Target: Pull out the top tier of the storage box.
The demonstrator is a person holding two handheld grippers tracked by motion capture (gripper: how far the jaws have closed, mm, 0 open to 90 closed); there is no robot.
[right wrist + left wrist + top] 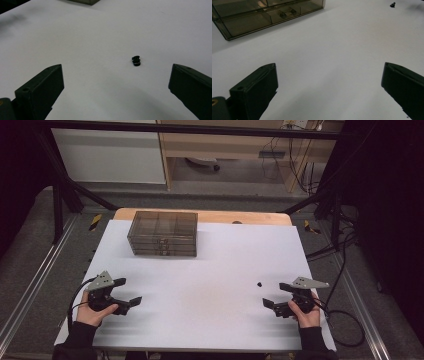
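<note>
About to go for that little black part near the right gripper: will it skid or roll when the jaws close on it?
The small black part looks tiny beside the right gripper, whose jaws stand open, so probably very light and easily nudged. The white tabletop seems smooth, so it may skid. Its lumpy, irregular shape suggests tumbling rather than rolling far.

White table (210, 320): drawer box (163, 233), black piece (260, 283).
</note>
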